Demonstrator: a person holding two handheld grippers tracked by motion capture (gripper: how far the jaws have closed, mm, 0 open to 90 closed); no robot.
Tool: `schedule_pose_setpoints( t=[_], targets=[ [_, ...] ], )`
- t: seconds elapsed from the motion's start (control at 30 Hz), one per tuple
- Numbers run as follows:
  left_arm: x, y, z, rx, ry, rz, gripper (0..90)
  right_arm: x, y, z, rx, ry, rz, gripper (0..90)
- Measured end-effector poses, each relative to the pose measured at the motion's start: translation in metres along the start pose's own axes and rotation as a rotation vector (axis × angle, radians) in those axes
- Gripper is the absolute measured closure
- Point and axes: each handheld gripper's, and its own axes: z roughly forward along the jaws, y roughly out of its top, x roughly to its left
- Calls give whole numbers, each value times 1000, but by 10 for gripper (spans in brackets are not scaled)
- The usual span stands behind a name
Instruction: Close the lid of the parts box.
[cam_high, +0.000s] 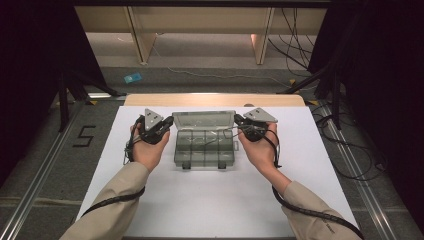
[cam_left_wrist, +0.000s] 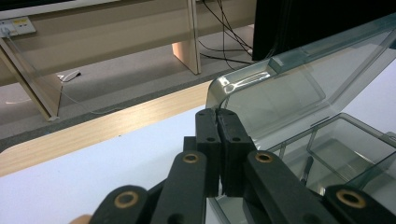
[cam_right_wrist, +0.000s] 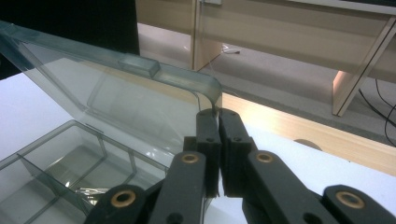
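Compartment box (cam_high: 205, 145), clear smoky plastic w/ divider cells, sits centre of white table (cam_high: 210, 200), lid (cam_high: 204, 120) raised at far side. Left gripper (cam_high: 169, 122) & right gripper (cam_high: 239, 121) each clenched on a lid corner edge.

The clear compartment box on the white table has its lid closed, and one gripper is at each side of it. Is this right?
Not quite: the clear compartment box has its lid open, raised at the back, as the left gripper view shows. The left gripper and the right gripper are indeed at each side.
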Motion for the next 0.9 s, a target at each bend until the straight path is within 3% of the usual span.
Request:
schedule_pose_setpoints(
  t=[0.47, 0.9],
  targets=[
    [-1, -6, -2, -2, -5, 11, 884, 2, -4, -5, -1, 7, -35, 884],
    [-2, -13, -5, 28, -11, 23, 896, 3, -7, -8, -7, 8, -53, 881]
  ],
)
